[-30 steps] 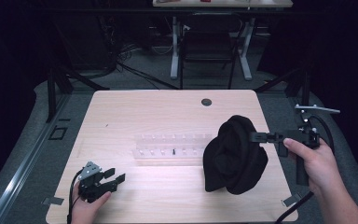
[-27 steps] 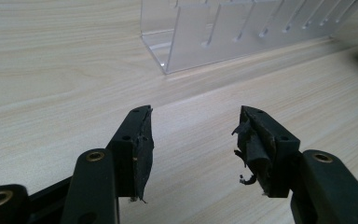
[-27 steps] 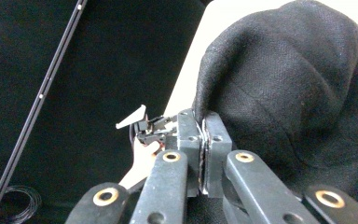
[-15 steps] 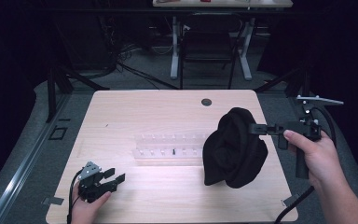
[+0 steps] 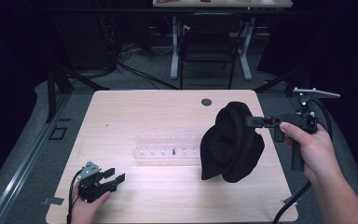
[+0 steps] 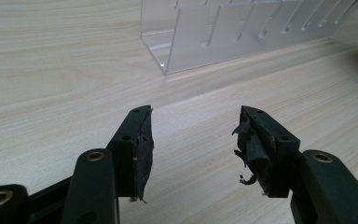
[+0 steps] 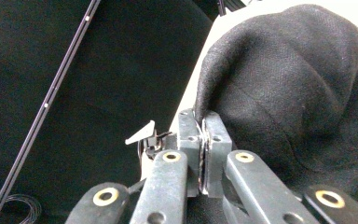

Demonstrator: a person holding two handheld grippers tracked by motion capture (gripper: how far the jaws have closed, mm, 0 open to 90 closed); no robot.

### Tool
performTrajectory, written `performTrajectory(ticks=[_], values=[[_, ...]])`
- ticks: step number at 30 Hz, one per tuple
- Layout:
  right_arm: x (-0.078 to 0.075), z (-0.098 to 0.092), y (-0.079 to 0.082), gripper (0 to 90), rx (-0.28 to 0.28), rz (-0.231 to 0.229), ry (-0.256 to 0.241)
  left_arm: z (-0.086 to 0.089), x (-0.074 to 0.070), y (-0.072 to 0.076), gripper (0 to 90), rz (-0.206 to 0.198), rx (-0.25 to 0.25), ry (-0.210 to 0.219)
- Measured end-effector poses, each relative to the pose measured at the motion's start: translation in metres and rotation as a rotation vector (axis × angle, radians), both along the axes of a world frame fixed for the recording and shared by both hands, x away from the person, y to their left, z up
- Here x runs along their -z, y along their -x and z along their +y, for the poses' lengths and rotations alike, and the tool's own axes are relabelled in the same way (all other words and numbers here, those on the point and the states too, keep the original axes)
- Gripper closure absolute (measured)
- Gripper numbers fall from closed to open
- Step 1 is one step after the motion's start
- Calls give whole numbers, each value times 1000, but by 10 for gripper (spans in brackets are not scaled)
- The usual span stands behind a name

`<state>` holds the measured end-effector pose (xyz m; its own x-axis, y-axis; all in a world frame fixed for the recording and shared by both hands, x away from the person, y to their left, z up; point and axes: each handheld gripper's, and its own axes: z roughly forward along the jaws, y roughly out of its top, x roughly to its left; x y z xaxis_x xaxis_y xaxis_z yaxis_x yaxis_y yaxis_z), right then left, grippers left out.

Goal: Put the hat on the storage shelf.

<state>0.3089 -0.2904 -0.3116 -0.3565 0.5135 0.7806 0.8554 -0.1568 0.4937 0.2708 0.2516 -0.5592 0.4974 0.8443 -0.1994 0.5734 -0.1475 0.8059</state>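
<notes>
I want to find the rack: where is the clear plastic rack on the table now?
In the high view the clear rack lies near the table's middle, just left of the black cloth held by the right gripper.

Table (image 5: 135,112): pale wood-grain, smooth, matt. Rack (image 5: 168,145): clear glossy plastic. Cloth (image 5: 230,142): black, matt, coarse weave. Left gripper (image 6: 193,140) pads (image 6: 254,144): black, frayed, rough

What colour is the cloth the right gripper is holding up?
Black: the bunched fabric cloth, best seen in the right gripper view.
</notes>
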Motion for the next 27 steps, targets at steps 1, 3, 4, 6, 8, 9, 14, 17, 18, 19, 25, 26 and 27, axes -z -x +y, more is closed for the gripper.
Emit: performTrajectory(ticks=[1,3,4,6,8,9,14,17,18,19,25,26,27], values=[[-1,1,-1,884,-2,-2,1,0,0,0,455,-1,1,1],[-2,4,-3,884,-3,-3,8,0,0,0,455,1,3,0],[-2,5,-4,884,2,-3,4,-1,0,0,455,-2,1,0],[-3,8,-7,884,-2,-4,9,-1,0,0,454,2,4,-1],[-4,12,-9,884,-1,-4,15,-1,0,0,453,2,5,-1],[-4,14,-11,884,-1,-5,14,-1,0,0,453,1,6,-1],[-8,25,-18,884,-12,-13,17,0,0,0,450,-4,3,2],[-9,32,-21,884,-12,-12,13,0,-1,0,448,-6,0,1],[-10,34,-23,884,-16,-11,12,0,-1,0,448,-7,-2,1],[-10,36,-24,884,-14,-12,11,1,-1,0,447,-8,-4,0],[-9,49,-33,883,-23,-9,10,2,-1,0,434,-10,-16,-1],[-9,51,-34,883,-25,-9,8,2,-1,0,430,-10,-19,-1],[-9,52,-35,883,-26,-9,10,3,-1,0,427,-12,-26,-4]])
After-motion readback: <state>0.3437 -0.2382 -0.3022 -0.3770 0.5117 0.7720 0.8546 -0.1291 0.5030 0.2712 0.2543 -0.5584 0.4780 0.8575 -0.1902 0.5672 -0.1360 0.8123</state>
